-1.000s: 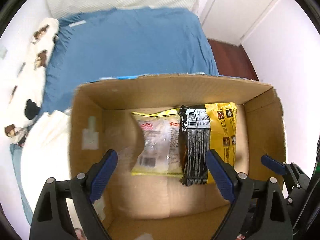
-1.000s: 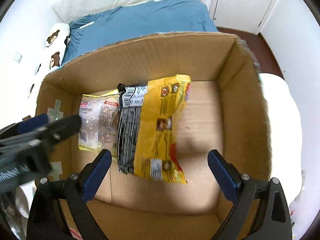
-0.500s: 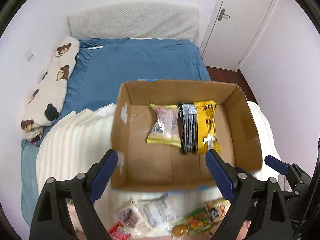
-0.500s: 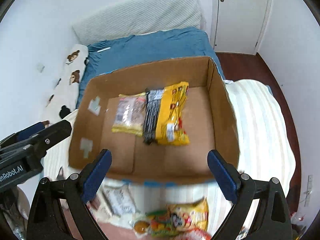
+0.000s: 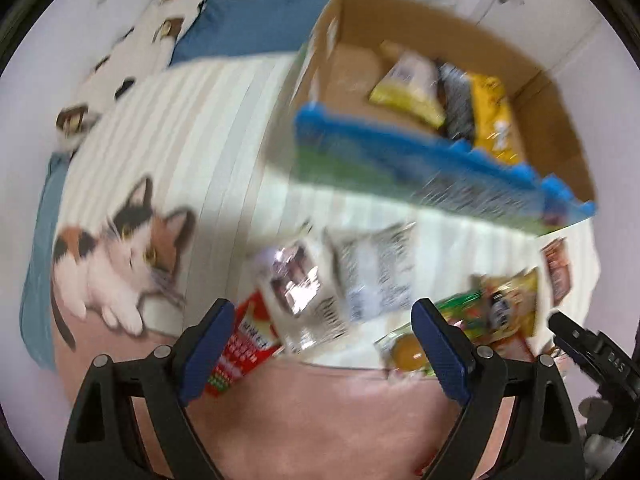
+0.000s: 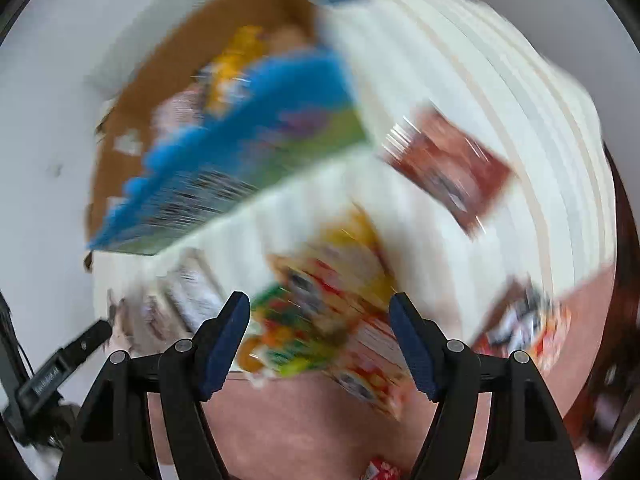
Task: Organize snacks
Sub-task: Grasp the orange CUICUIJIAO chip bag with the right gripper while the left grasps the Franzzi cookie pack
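A cardboard box [image 5: 556, 120] with a blue and green printed front stands on the bed and holds three snack packs: a pale yellow one [image 5: 412, 88], a black one [image 5: 458, 102] and a yellow one [image 5: 494, 120]. Loose packs lie in front of it: a red one [image 5: 244, 348], a silvery one [image 5: 300, 292], a white one [image 5: 376, 268] and a green and yellow one [image 5: 492, 312]. My left gripper [image 5: 322, 348] is open and empty above them. My right gripper [image 6: 320, 340] is open and empty over the green and yellow pack [image 6: 316, 320]. The right wrist view is heavily blurred.
A cream striped blanket [image 5: 180, 128] with a cat picture [image 5: 124, 256] covers the bed, with a pink part [image 5: 320, 408] nearest me. A brown pack [image 6: 448, 168] and another red pack [image 6: 520, 328] lie to the right. A bear-print pillow [image 5: 148, 40] lies at the far left.
Both grippers have pulled back from over the box and dropped low over the loose packs in front of it. Both stay open and empty.
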### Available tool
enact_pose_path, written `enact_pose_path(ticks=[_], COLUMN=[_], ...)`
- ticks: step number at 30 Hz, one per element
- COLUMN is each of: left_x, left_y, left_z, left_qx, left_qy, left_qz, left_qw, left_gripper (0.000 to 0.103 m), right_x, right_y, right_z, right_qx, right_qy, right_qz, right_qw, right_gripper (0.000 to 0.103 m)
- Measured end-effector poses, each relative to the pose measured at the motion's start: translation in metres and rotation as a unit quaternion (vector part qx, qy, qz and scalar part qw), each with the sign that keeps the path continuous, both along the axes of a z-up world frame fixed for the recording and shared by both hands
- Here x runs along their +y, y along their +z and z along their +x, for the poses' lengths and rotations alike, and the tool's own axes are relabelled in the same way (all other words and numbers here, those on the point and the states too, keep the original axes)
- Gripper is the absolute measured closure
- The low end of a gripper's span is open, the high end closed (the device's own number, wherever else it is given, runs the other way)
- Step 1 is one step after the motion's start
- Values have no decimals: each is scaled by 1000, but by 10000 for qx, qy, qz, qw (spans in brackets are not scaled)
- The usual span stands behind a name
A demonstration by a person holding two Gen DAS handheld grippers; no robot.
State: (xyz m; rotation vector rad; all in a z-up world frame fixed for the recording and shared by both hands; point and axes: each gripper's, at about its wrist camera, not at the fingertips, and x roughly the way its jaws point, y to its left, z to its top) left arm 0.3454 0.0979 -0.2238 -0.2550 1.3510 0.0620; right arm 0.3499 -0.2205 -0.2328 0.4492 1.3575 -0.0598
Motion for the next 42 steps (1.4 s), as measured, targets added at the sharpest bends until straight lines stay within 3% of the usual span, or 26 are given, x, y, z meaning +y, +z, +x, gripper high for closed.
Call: enact_pose_path(ticks=[3, 7, 13, 18, 21, 24, 25, 26, 32, 37, 39, 41, 42], left_x=[6, 13, 15, 14, 15, 15, 13, 11, -10, -27, -27, -33, -32], left_y=[-21, -43, -70, -96, -105, -104, -103, -101, -92, -104, -107, -110, -110], left_z=[-8, -9, 5, 18, 24, 24, 23, 20, -22, -45, -42, -41, -40], left_qx=[188, 438, 770, 1043, 1026, 800, 792, 764, 635, 769, 761, 794, 809], left_qy=[186, 369, 495, 491, 537, 437, 323, 188, -531, -708, -685, -674, -682], left_qz=[-20, -57, -60, -128, -45, 103, 185, 260, 741, 766, 812, 815, 798], left_qw=[9996, 9983, 9958, 9932, 9933, 9958, 9962, 9966, 9938, 9916, 9914, 9912, 9912], left_gripper=[13, 13, 13, 13, 13, 29, 40, 45, 45, 45, 45, 45, 45], right_x=[-15, -10, 16, 33, 41, 47, 46, 45, 41, 39, 27, 36, 43], right_y=[-27, -60, -89, -89, -86, -86, -85, -85, -82, -94, -95, -96, -95], right_z=[-23, -41, -39, -39, -42, -43, -44, -46, -58, -58, -46, -38, -36], right_qx=[284, 597, 681, 557, 607, 744, 735, 739, 700, 789, 732, 679, 650], right_qy=[-500, -730, -621, 50, 500, 815, 725, 656, 171, -287, -257, 115, 393], right_qz=[142, 224, -292, -701, -878, -1000, -922, -876, -438, -345, -401, -638, -744], right_qw=[9982, 9953, 9953, 9960, 9930, 9888, 9904, 9912, 9964, 9959, 9962, 9956, 9943], right_gripper=[28, 28, 28, 39, 40, 37, 36, 36, 34, 34, 34, 37, 43])
